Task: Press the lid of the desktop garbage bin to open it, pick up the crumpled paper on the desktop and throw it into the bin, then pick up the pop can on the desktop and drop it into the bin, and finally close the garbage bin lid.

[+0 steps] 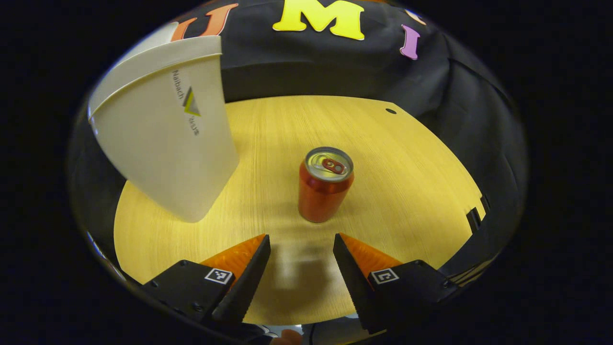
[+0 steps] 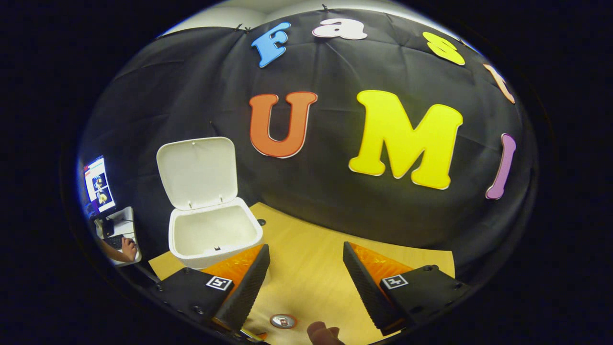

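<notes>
A red pop can (image 1: 325, 184) stands upright on the wooden desktop (image 1: 407, 191), just beyond my left gripper (image 1: 301, 244), which is open with nothing between its fingers. The white bin (image 1: 167, 143) rises close at the left of the left gripper view. In the right gripper view the same bin (image 2: 213, 235) stands with its lid (image 2: 197, 171) swung up and its inside looking bare. My right gripper (image 2: 306, 254) is open and held above the desk. The can's top (image 2: 282, 320) shows far below it, beside a fingertip.
The black cloth wall closes the back of the desk. A small dark hole (image 1: 391, 111) marks the far side of the desktop. Outside the booth at left, a screen (image 2: 98, 184) and a person's hand (image 2: 127, 249) on a keyboard are visible.
</notes>
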Available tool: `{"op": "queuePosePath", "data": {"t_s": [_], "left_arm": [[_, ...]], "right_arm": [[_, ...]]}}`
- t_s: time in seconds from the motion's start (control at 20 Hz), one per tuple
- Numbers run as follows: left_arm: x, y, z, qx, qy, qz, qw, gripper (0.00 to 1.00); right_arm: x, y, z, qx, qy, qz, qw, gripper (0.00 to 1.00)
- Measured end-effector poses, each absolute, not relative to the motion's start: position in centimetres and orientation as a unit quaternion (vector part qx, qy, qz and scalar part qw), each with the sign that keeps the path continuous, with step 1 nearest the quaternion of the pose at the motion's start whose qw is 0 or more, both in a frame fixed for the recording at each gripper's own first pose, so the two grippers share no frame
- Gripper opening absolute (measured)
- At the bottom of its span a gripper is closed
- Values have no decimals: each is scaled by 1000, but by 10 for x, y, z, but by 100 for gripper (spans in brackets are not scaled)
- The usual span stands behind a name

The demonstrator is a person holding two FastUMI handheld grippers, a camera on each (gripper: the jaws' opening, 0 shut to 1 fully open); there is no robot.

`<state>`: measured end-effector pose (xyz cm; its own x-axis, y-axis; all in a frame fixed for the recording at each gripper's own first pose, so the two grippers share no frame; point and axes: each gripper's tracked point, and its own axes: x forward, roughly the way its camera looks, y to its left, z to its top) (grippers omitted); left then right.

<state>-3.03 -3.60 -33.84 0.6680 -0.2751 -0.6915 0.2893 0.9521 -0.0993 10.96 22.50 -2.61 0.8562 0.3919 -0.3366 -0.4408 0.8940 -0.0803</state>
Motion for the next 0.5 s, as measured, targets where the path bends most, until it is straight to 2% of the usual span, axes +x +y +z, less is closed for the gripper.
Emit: {"op": "queuePosePath", "data": {"t_s": [0.5], "left_arm": [[28, -56, -361, 19, 350, -162, 922, 89]], "right_arm": [[71, 112, -85, -29, 238, 109, 965, 97]]}}
